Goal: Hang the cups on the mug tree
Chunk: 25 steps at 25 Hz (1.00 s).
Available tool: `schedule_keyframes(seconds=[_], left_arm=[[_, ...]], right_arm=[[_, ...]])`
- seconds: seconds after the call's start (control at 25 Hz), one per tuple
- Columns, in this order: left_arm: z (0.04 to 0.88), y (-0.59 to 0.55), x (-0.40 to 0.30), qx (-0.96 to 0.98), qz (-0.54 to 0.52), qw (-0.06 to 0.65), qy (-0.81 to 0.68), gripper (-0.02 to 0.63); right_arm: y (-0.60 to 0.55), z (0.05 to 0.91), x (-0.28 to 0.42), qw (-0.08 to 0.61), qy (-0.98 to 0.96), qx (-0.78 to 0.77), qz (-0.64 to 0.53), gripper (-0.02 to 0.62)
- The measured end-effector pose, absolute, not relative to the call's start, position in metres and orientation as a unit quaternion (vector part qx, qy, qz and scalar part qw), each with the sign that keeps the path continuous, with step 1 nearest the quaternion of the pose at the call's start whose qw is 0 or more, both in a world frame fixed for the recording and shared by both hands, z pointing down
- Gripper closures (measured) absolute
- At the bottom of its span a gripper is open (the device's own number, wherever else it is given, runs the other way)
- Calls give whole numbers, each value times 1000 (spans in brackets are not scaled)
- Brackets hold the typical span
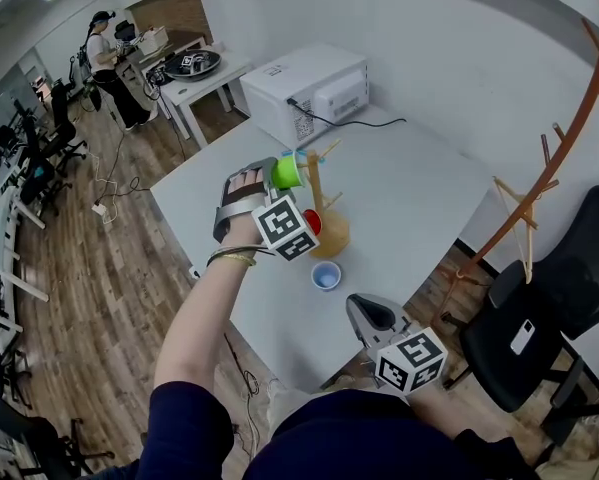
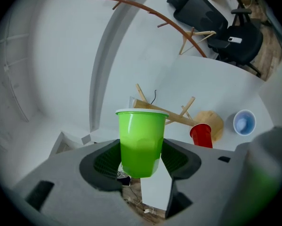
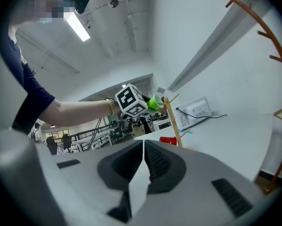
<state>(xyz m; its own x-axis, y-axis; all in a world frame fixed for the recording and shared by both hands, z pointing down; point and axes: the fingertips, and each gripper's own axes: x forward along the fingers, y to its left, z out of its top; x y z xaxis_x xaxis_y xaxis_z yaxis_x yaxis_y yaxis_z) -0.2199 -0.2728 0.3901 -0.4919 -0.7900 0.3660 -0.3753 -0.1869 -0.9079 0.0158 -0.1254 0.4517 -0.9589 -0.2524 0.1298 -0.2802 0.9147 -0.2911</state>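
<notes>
My left gripper (image 1: 276,171) (image 2: 141,157) is shut on a green cup (image 1: 287,171) (image 2: 140,141), held sideways just left of the top of the wooden mug tree (image 1: 321,200) (image 2: 181,118). A red cup (image 1: 312,221) (image 2: 201,135) hangs low on the tree. On the white table (image 1: 409,193), a blue cup (image 1: 326,275) (image 2: 244,122) stands upright in front of the tree's base. My right gripper (image 1: 367,314) (image 3: 143,160) is shut with nothing in it, low near the table's front edge. In the right gripper view the green cup (image 3: 155,102) and the tree's post (image 3: 173,123) show beyond the jaws.
A white microwave (image 1: 307,93) with a black cable stands at the table's back. A brown coat rack (image 1: 569,133) and a black office chair (image 1: 539,313) are to the right. A person (image 1: 109,63) stands far off by other desks.
</notes>
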Motion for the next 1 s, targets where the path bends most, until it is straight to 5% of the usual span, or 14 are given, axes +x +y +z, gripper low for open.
schedule_keyframes(seconds=[1.0], left_arm=[[390,-273,-189,-452,-653,241,558,297]], right_arm=[[-121,454,11,44,-978,123,161,565]])
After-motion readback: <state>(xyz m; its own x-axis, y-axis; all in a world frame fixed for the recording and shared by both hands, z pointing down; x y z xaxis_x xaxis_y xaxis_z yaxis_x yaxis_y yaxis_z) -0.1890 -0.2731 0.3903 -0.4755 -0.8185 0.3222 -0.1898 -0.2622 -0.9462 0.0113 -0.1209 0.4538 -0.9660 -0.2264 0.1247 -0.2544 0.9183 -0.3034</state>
